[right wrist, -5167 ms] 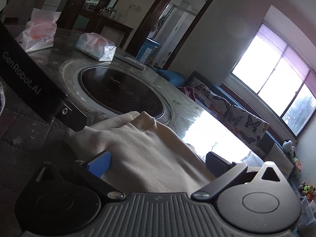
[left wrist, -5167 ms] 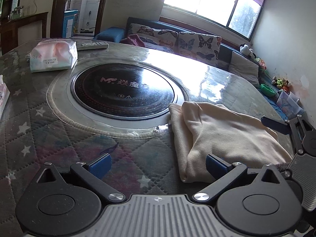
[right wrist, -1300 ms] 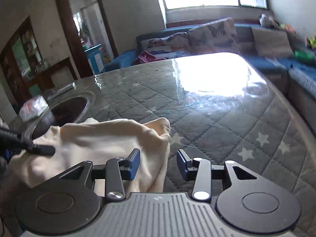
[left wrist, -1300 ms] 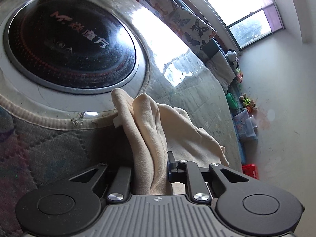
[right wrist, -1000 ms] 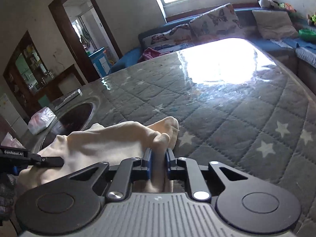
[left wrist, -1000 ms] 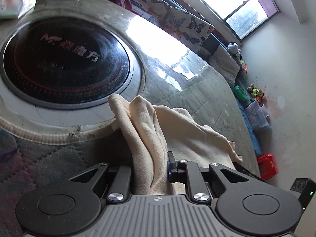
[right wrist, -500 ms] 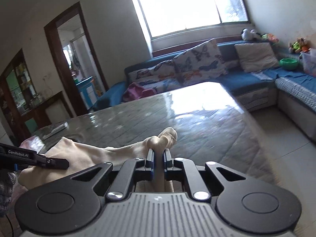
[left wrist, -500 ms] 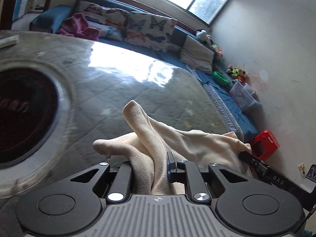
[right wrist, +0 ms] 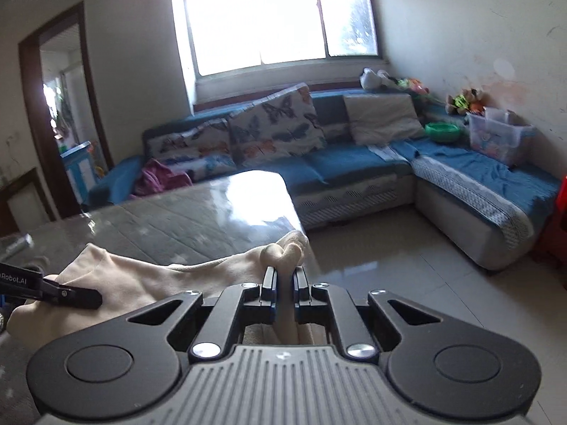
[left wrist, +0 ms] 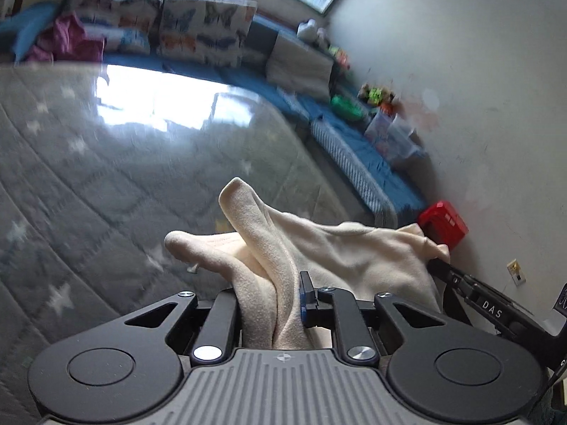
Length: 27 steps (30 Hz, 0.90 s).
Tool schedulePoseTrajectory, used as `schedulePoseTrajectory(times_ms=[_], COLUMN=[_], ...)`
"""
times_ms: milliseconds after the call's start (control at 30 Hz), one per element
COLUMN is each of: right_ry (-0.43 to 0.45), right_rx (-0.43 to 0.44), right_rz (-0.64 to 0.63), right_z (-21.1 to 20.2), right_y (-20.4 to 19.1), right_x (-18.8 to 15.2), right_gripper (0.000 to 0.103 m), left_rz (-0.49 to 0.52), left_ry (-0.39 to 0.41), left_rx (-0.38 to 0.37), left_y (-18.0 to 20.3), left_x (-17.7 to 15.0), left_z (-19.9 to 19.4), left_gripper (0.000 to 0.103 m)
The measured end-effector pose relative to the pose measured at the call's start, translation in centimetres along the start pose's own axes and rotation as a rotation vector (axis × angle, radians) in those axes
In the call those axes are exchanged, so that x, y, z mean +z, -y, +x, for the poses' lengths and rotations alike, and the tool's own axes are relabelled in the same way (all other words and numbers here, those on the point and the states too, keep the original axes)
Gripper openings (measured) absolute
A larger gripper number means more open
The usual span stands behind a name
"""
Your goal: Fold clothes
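Note:
A cream fleece garment [left wrist: 340, 248] hangs stretched between both grippers above the grey quilted table [left wrist: 106, 184]. My left gripper [left wrist: 271, 304] is shut on a thick bunch of its cloth, which sticks up past the fingers. In the right wrist view my right gripper [right wrist: 283, 288] is shut on another edge of the garment [right wrist: 149, 279], a rounded fold poking out beyond the pads. The right gripper's arm [left wrist: 475, 294] shows at the far right of the left wrist view, holding the garment's other end. The left gripper's finger [right wrist: 63, 294] shows at the left of the right wrist view.
The table's glossy edge [right wrist: 294, 219] ends just ahead of the right gripper, with tiled floor [right wrist: 407, 265] beyond. A blue corner sofa [right wrist: 354, 166] with butterfly cushions lines the wall under the window. A red stool [left wrist: 443, 223] stands by the wall.
Both grippers have carried the garment off the round hotplate area toward the table's sofa-side edge and lifted it. The right gripper went from open around the cloth to shut on it.

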State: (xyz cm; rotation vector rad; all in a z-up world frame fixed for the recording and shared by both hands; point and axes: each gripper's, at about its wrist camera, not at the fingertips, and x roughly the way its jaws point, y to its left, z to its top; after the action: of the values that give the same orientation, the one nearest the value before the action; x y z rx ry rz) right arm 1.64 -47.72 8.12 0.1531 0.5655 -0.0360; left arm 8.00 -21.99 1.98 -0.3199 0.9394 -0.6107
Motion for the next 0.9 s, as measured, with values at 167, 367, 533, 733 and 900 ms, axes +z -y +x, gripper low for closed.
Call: schedulePoseTrajectory(times_ms=[167,367,533,733,900], right_ry=[-0.096,-0.088,-0.06,-0.066,-0.075], right_rx=[-0.057,-0.101,-0.078,-0.041,-0.026], right_rz=[-0.019,-0.057,-0.075,-0.061,-0.067], right_z=[2.3,2.5,2.3,3.7,5.5], right_y=[0.6,-0.1,-1.5,-2.4,-2.9], right_x=[-2.6,-2.6,-1.7,-1.3,-1.1], right_gripper=[0.008,0.017,0.017,0.019,0.019], left_rz=[0.017,0.059,0.022,0.052,0.09], left_ry=[-0.061,-0.01,0.03,0.043,0.042], left_rx=[0.032,0.12,0.157,0.181,0.202], left_y=[-0.8,-0.9,-1.5,-0.8,-0.4], left_x=[-1.8,-1.3,0.2,1.4,1.6], left_z=[1.3,-0.3,-0.5,0.6,1.7], left_gripper=[0.023,0.045,0.044,0.045,0.045])
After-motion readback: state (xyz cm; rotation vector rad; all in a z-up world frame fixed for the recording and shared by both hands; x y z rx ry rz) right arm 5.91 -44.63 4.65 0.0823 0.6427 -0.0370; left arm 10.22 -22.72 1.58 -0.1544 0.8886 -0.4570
